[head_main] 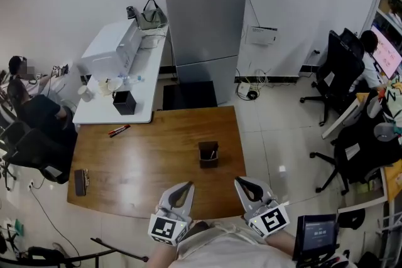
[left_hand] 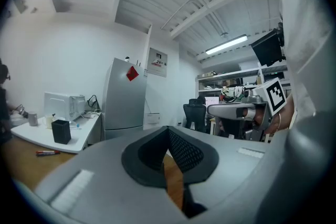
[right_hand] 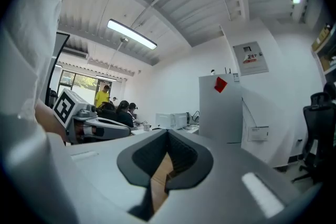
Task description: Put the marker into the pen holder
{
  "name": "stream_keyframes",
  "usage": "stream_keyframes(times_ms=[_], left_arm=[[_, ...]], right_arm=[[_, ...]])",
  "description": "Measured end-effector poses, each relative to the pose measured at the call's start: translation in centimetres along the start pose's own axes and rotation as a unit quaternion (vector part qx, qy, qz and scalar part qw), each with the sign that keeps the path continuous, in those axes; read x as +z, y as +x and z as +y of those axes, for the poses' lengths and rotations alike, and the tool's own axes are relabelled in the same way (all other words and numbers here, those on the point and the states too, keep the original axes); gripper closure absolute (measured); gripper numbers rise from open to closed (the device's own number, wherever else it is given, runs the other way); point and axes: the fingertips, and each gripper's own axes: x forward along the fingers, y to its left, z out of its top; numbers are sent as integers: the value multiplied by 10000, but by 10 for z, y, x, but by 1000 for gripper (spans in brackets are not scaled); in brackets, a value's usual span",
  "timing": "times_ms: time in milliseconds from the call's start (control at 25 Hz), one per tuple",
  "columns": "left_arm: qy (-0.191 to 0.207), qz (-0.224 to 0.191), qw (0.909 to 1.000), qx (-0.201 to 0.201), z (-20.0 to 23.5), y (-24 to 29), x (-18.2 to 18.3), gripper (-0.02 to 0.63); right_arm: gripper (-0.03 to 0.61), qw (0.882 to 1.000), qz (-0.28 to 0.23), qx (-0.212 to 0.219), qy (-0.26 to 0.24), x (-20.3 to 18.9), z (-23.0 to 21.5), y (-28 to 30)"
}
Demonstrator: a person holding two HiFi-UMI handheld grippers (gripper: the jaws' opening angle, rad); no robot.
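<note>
The jaws of the left gripper [head_main: 186, 186] and the right gripper [head_main: 240, 181] are being held pressed together, empty, just nearside of the pen holder [head_main: 208, 154]. The marker [head_main: 119, 130] is being borne by the tabletop [head_main: 151, 172], well left of that holder.

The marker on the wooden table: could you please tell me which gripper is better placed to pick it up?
Left, probably. The marker lies toward the table's far left, on the left gripper's side; the right gripper sits farther off, nearer the pen holder. Both pairs of jaws are shut and empty.
</note>
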Motion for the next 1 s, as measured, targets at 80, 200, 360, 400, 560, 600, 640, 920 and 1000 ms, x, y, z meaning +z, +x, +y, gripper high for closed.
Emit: stream_keyframes(times_ms=[80,200,360,400,560,600,640,920,1000], left_arm=[[-17,49,10000,64,-8,-11,-5,598],[-117,156,9996,211,-17,-28,-20,598],[-186,105,9994,290,-29,-50,-19,598],[-149,67,9995,273,-33,-55,-19,598],[-51,-16,9998,202,-47,-81,-22,598],[-57,-21,9998,196,-51,-90,-19,598],[-60,-42,9998,180,-56,-100,-15,598],[-44,-71,10000,7,-95,-200,-32,598],[-127,-24,9999,-22,-107,-234,-46,598]], right_arm=[[577,9998,58,20,166,-7,7,-16],[577,9993,144,44,334,-19,15,-31],[577,9978,164,76,641,-25,26,-43],[577,9981,145,94,592,-23,32,-47],[577,9991,73,185,384,-15,62,-65],[577,9991,52,198,361,-12,72,-71],[577,9992,21,198,341,-9,82,-78],[577,9991,-8,47,432,-13,173,-144],[577,9983,118,7,572,-26,203,-166]])
